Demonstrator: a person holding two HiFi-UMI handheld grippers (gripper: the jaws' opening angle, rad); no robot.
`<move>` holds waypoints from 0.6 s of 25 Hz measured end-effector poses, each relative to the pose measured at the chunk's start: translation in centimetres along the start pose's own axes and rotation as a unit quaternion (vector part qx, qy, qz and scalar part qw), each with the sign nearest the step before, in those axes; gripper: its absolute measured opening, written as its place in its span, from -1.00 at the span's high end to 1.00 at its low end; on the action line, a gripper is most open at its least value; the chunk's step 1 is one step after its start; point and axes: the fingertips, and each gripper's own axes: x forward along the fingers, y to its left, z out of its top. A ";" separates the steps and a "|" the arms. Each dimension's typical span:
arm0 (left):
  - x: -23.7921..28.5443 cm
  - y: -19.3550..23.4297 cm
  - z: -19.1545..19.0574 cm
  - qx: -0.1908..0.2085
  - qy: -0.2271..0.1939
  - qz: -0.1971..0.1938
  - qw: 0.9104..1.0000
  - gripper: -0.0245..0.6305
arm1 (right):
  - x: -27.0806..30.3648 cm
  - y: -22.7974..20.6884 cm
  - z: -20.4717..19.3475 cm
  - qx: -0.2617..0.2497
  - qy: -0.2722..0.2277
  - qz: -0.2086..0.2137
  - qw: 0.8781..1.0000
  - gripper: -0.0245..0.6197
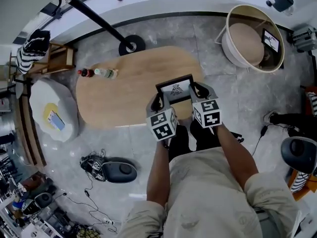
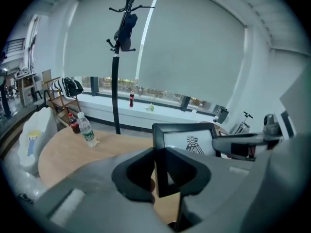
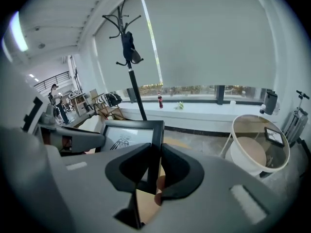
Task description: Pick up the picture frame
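A black picture frame with a white print and a dark emblem hangs in the air above the near edge of the oval wooden table. My left gripper is shut on the frame's left side, my right gripper on its right side. In the left gripper view the frame's left edge stands clamped between the dark pads, with the print showing beyond. In the right gripper view the frame's right edge is pinched the same way, the print to its left.
On the table's far left stand a clear water bottle and a dark cola bottle. A coat stand's base sits behind the table. A round white side table is at the right, a white beanbag at the left.
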 end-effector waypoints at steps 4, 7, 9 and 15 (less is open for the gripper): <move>-2.3 -0.2 4.9 0.014 -0.047 0.000 0.999 0.68 | -1.7 1.0 5.2 -0.022 -0.049 0.002 0.999 0.70; -4.1 -0.5 8.6 0.030 -0.091 0.002 0.995 0.68 | -2.9 1.7 9.0 -0.034 -0.089 0.005 0.995 0.70; -5.4 -0.7 11.2 0.045 -0.124 0.005 0.991 0.67 | -3.9 2.1 11.6 -0.044 -0.118 0.007 0.992 0.70; -9.4 -1.6 18.2 0.086 -0.210 0.019 0.974 0.67 | -7.3 3.4 18.7 -0.070 -0.202 0.008 0.977 0.70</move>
